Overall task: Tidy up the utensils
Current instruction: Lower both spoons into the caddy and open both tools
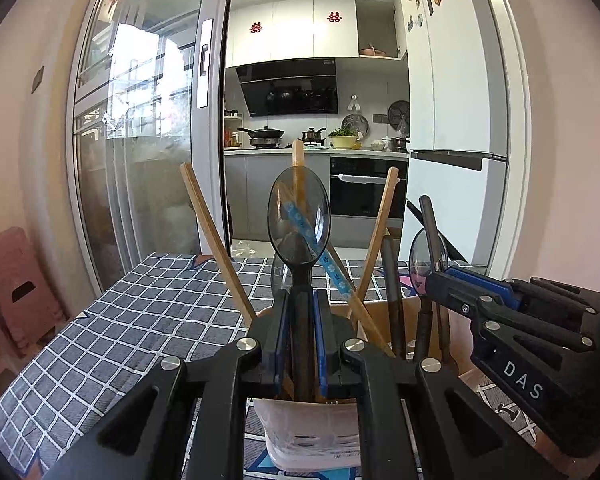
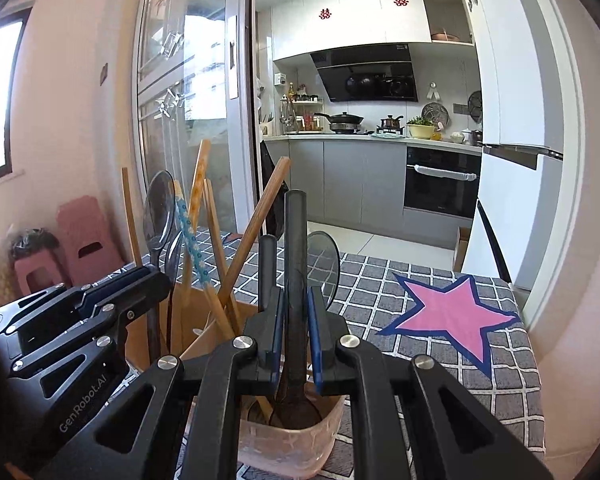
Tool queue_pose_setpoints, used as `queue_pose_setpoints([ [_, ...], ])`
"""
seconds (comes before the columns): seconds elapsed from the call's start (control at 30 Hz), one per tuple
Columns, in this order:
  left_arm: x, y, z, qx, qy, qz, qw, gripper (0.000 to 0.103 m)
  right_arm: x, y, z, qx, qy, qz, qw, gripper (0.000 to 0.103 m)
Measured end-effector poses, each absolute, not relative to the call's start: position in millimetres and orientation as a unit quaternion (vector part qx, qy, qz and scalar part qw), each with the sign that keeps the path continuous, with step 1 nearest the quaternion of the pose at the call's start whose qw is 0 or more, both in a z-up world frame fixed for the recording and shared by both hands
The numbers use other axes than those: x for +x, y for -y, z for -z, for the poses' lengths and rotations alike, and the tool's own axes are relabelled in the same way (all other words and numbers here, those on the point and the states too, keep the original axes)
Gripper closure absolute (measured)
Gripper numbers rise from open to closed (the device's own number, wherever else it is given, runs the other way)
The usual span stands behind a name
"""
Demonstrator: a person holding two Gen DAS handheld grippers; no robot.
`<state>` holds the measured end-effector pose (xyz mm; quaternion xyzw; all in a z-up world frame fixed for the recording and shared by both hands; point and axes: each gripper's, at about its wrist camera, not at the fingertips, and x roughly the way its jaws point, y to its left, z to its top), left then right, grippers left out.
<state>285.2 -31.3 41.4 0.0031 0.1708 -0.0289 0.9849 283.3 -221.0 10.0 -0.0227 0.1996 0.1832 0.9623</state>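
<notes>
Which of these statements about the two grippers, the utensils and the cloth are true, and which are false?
1. The left gripper is shut on a translucent dark spoon. True.
2. The right gripper stands open with nothing between its fingers. False: it is shut on a dark utensil handle.
3. The tablecloth is plain white. False: it is grey with a white grid.
4. Wooden chopsticks stand in the brown box. True.

The see-through plastic spoon (image 1: pixel 299 216) is looking shiny, the chopsticks (image 1: pixel 216 240) woody, the checked tablecloth (image 1: pixel 140 320) rough cloth, the holder (image 2: pixel 288 440) maybe cloudy plastic.
</notes>
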Motion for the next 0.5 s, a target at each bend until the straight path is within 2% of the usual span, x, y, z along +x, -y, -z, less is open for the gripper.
queue_pose_setpoints([
  [0.17,285,31,-42,0.0,-0.176,0.031,0.984,0.06,287,222,-11,-0.017,-0.217,-0.19,0.957,0.089],
  [0.3,286,26,-44,-0.019,-0.178,0.033,0.983,0.06,288,228,-16,-0.004,-0.225,-0.188,0.956,0.081],
  [0.5,294,14,-44,-0.049,-0.194,0.046,0.979,0.06,285,240,-25,0.022,-0.226,-0.18,0.957,0.077],
])
